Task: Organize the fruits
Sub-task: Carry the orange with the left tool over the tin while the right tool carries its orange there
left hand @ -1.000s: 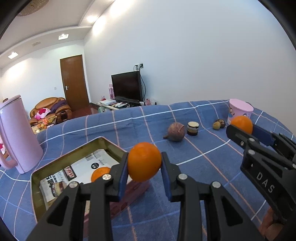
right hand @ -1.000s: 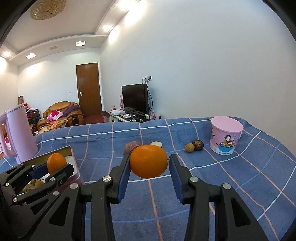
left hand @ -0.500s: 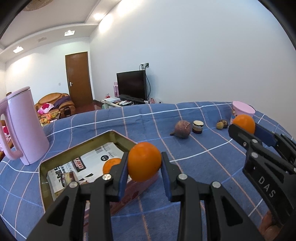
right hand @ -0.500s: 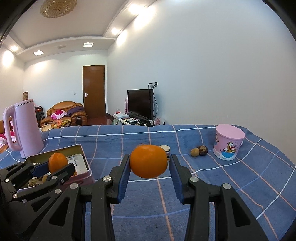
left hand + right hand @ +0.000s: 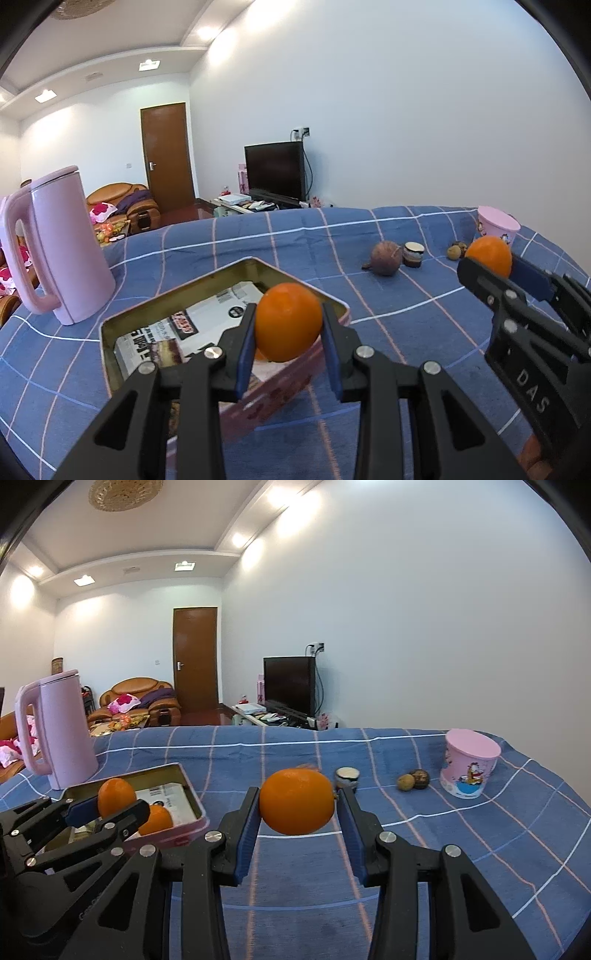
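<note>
The left gripper [image 5: 288,328] pinches a round orange fruit [image 5: 287,320] between its blue-padded fingers [image 5: 245,349], both pads pressed against the fruit's sides. Directly beyond and below those fingertips sits the open rectangular metal tin with pink outer walls [image 5: 218,277], lined with printed paper; the held fruit hangs above the tin's near right part. A second orange fruit lying in the tin [image 5: 157,819] shows best from the right wrist view, just behind the left fingers. The right gripper [image 5: 297,808] likewise clamps its own round orange fruit [image 5: 296,800] between its blue pads, held above the blue checked tablecloth [image 5: 406,849]. Past the right fingertips stands a small dark jar with a pale lid [image 5: 347,777]; farther right lie two small brown fruits [image 5: 413,780] touching each other, then a pink cartoon-printed cup [image 5: 467,773]. A brown round fruit with a stem [image 5: 385,257] rests beside the jar. Left of the tin stands a pink plastic kettle [image 5: 59,243], upright.
</note>
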